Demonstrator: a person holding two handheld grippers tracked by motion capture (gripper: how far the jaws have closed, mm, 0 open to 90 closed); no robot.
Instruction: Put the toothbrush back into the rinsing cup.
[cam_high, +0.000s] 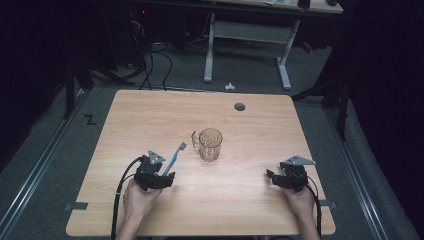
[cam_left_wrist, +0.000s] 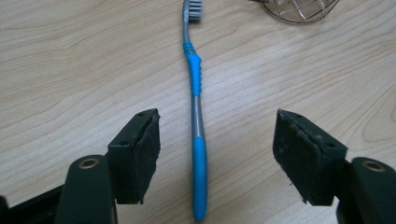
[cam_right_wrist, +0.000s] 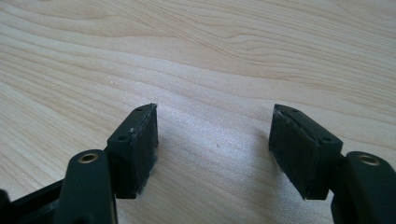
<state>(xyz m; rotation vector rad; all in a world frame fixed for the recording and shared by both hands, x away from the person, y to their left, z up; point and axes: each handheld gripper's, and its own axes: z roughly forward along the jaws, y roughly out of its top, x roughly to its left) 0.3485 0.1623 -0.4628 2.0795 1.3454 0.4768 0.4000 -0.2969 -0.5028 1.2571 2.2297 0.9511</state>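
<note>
Down on the wooden table (cam_high: 150, 115), the left gripper (cam_left_wrist: 215, 158) is hovering with its jaws spread wide on either side of the blue and grey toothbrush (cam_left_wrist: 196, 116), neither pad touching it. That toothbrush is lying flat, its bristles pointing toward the clear glass mug (cam_high: 210, 144) near the middle. Well apart, the right gripper (cam_right_wrist: 212, 149) is gaping wide over bare wood, holding nothing.

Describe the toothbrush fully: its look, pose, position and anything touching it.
The toothbrush lies flat on the wooden table, apparently plastic: grey shaft, bright blue grip sections, grey-white bristled head pointing towards the clear glass mug, which it does not touch. Its handle end sits between the left gripper's open jaws, which are not touching it.
</note>
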